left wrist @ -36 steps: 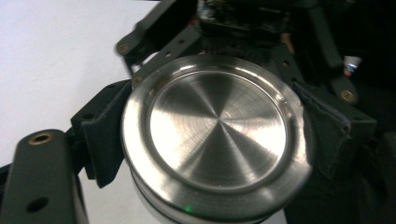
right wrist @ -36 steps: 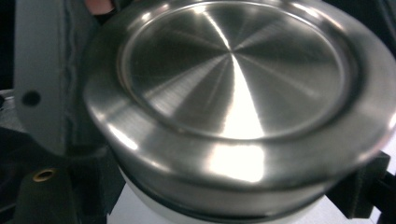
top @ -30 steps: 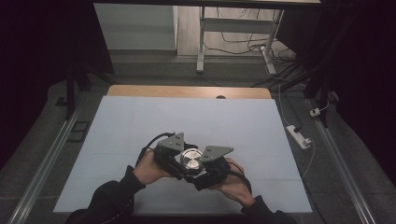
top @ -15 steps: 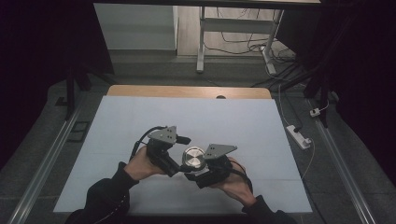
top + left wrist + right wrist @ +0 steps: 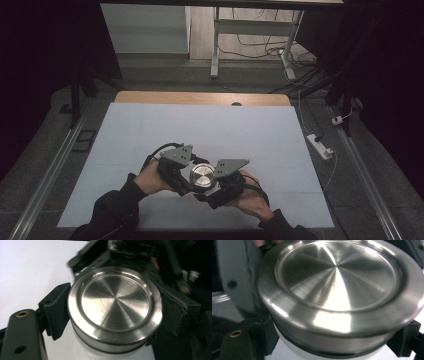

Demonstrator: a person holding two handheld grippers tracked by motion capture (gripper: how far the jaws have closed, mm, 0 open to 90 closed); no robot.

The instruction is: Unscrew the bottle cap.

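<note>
While both tongs point(image 5: 197, 182) clamp it, lid point(image 5: 202, 175) sits between

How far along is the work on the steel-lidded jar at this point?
Done: both grippers have closed in on the jar. In hand: the left gripper clamps the round brushed-steel lid, its jaws having just reclosed; the right gripper grips the white jar body below. Left: the lid still sits on the jar.

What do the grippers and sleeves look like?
Both grippers, left and right, are black with two blocky jaws, brass-coloured pivot bushings and a grey three-cornered plate on top. A black cable loops from the left one. The sleeves are dark.
</note>
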